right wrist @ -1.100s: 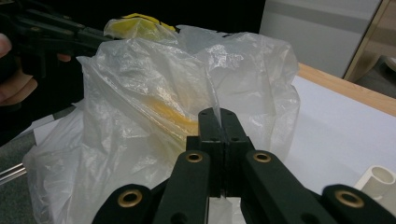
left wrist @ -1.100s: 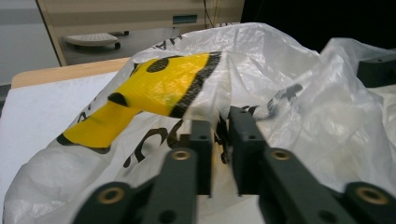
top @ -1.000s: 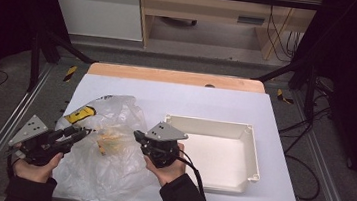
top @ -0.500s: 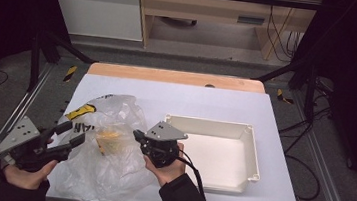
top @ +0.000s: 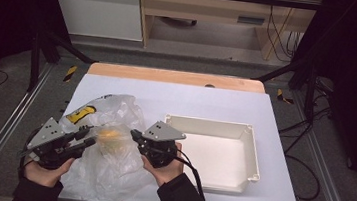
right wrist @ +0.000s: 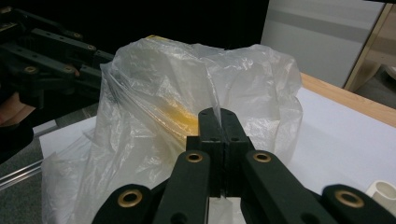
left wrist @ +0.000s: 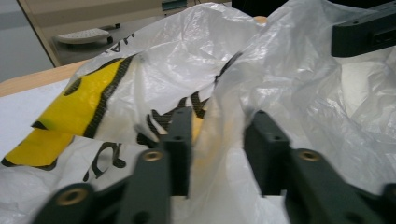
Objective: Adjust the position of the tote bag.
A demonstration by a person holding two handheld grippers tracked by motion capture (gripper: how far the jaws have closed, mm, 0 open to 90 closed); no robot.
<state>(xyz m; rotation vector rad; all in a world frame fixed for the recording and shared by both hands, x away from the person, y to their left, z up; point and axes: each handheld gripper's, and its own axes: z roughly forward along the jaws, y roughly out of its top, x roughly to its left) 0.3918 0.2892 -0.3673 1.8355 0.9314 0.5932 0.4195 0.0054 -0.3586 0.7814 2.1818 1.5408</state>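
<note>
– Starting with the white counter [top: 275, 120]: has anything on it shifted?

– Nothing big. The plastic bag [top: 108, 173] lies crumpled at its near left, just beside the empty white tray [top: 209, 121].

– And the claws?

– The right claw [top: 134, 135] is clenched on a pinch of the bag's film and hasn't budged. The left claw [top: 87, 137] is what changed. Half a second ago it sat drawn back to the left with its jaws wide. Now it has come in against the bag and its jaws have just been closing, with a fold of film standing between them. The pads aren't pressing on it yet, so I'd call it released.

– Meaning?

– Probably a second hold, opposite the first, to spread the mouth and reach the yellow thing [top: 109, 135] inside, between the two claws.
</note>
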